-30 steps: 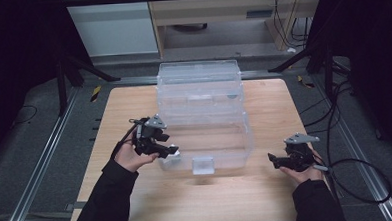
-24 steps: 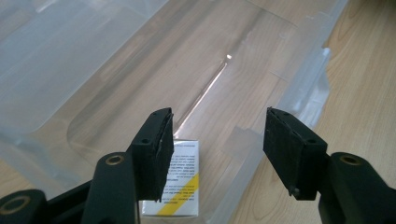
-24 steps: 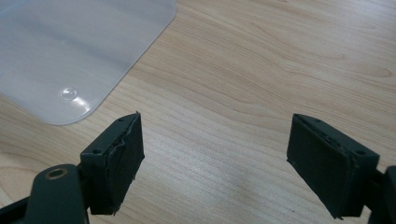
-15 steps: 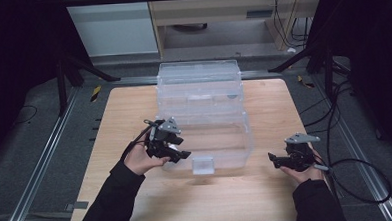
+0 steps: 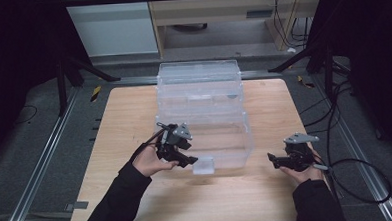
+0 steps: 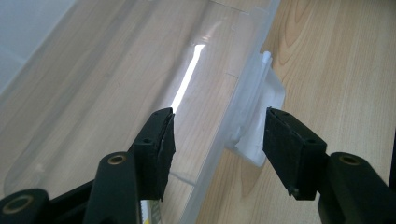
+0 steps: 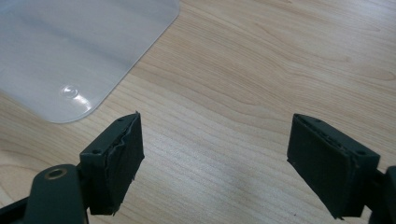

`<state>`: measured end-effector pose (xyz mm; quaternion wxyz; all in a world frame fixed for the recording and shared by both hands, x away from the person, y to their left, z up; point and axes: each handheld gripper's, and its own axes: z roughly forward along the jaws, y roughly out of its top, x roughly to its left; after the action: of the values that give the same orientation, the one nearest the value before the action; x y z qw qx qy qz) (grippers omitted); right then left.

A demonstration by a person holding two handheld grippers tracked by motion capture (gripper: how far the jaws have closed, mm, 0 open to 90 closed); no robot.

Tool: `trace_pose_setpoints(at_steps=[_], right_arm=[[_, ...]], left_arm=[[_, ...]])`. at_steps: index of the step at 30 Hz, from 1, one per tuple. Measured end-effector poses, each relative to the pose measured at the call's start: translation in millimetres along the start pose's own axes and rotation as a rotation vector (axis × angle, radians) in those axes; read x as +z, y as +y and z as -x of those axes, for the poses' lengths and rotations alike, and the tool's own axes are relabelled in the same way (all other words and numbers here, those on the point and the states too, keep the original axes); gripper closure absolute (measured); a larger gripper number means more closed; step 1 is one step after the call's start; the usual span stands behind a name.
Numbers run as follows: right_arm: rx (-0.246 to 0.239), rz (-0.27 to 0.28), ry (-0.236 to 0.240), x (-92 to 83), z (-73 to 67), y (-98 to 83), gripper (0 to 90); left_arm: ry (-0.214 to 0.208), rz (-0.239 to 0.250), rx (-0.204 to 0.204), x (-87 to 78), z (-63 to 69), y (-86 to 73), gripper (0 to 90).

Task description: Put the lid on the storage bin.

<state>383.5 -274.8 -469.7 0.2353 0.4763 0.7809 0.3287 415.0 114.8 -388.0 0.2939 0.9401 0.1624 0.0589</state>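
Two clear plastic bins sit on the wooden table (image 5: 124, 123); the taller one (image 5: 199, 85) stands behind the lower one (image 5: 220, 139). The lower bin has a white latch (image 5: 204, 165) at the middle of its front. My left gripper (image 5: 188, 161) is at the front left of that bin. In the left gripper view this gripper (image 6: 218, 144) is open, and its jaws straddle the bin's front rim (image 6: 219, 154), with the latch (image 6: 261, 107) just inside the right jaw and neither pad pressing on anything. My right gripper (image 5: 272, 159) hovers right of the bin, open (image 7: 215, 158) over bare wood.
A rounded corner of the clear bin (image 7: 70, 56) lies ahead and to the left of the right gripper. Cables (image 5: 357, 178) trail off the table's right side. Metal rails (image 5: 45, 152) and dark stands (image 5: 77, 70) flank the table.
My left gripper has moved right along the lower bin's front, toward the white latch. The right gripper has stayed in place.
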Motion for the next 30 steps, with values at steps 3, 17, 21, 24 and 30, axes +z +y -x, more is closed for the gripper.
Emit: trace_pose_setpoints(at_steps=[3, 17, 21, 24, 30], right_arm=[[0.003, 0.0, 0.002, 0.0, -0.1, 0.2, 18.6], [-0.003, -0.001, 0.014, 0.4, 0.4, -0.2, 18.6], [-0.006, -0.007, 0.019, 2.0, 0.8, -0.6, 18.6], [-0.007, -0.011, 0.021, 2.7, 0.3, -0.5, 18.6], [-0.017, -0.013, 0.025, 3.4, -1.9, 1.1, 18.8]], left_arm=[[-0.008, -0.009, 0.004, 6.2, 0.7, 1.3, 44.3], [-0.046, -0.113, 0.059, 34.5, 1.9, 6.8, 49.1], [-0.054, -0.128, 0.065, 37.7, 1.1, 6.7, 51.9], [-0.059, -0.138, 0.064, 38.8, 0.1, 6.1, 54.4], [-0.074, -0.139, 0.072, 39.5, -1.5, 5.8, 59.0]])
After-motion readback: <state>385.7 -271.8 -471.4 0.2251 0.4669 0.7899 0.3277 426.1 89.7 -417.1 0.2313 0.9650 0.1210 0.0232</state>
